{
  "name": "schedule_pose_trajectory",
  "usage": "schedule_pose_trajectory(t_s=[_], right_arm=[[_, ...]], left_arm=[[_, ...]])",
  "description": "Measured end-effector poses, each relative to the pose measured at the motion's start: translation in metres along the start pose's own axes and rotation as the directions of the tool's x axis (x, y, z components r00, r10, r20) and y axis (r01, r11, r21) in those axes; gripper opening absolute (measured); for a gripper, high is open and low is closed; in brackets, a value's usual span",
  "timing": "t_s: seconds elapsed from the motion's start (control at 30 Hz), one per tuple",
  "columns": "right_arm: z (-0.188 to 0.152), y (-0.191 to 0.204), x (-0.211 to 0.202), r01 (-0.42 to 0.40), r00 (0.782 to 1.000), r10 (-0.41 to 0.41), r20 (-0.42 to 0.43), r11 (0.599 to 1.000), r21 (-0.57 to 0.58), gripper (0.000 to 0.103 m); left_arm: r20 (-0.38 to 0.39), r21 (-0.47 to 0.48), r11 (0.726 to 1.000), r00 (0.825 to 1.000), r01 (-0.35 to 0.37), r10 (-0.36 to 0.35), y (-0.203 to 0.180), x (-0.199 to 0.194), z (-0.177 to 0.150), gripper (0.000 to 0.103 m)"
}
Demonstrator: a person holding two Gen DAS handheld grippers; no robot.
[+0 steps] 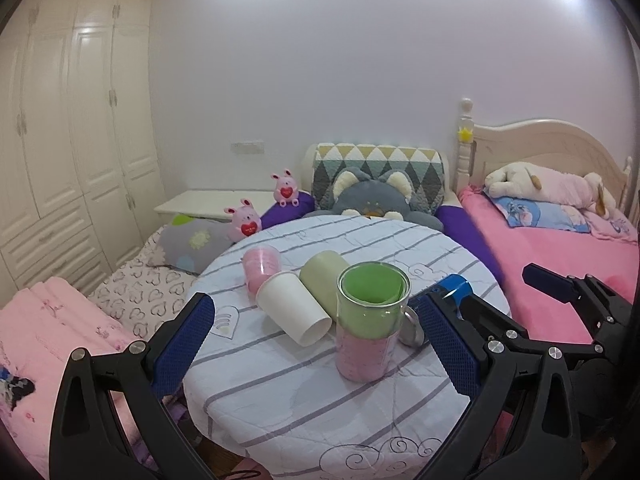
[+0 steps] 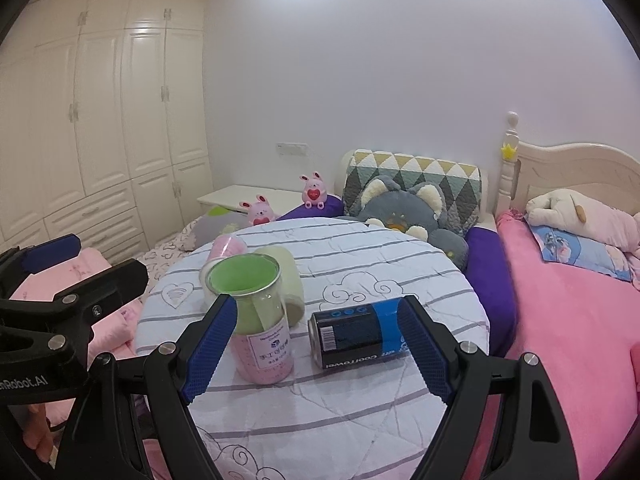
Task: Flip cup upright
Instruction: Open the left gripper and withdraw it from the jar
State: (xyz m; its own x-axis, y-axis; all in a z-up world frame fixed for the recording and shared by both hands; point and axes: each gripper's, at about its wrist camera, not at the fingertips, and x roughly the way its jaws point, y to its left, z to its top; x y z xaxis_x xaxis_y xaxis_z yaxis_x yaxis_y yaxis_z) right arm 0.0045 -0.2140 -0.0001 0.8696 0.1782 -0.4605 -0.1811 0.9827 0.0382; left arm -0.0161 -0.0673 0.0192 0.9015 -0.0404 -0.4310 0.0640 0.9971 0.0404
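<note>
On round table [image 1: 304, 400]: white cup [image 1: 294, 308], pale green cup [image 1: 322, 280] and pink cup [image 1: 260, 266] lying on sides, glass jar [image 1: 370, 320] upright; left gripper [image 1: 316, 344] and right gripper [image 2: 316, 348] spread wide, holding nothing; uprighting outstanding.

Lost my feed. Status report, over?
Both grippers open, holding nothing. White cup, green cup, pink cup lying sideways. Jar upright, crowding them.

Big battery [image 2: 362, 338] lying beside glass jar [image 2: 256, 320] on striped table [image 2: 320, 420]; pink bed [image 2: 568, 320] beyond.
</note>
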Motion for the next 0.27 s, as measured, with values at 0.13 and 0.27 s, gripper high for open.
schedule_pose_trajectory(t_s=[0.13,0.27], right_arm=[[-0.0007,-0.0002,-0.0004,-0.003,1.0,0.003,0.004,1.0,0.002,0.084],[-0.0015,-0.0016,0.0008,-0.005,1.0,0.005,0.005,1.0,0.002,0.084]], left_arm=[[0.018,0.008,1.0,1.0,-0.019,0.019,-0.0038,0.001,0.0004,0.103],[0.027,0.014,1.0,0.999,-0.023,0.022,-0.0043,0.0026,0.0006,0.103]])
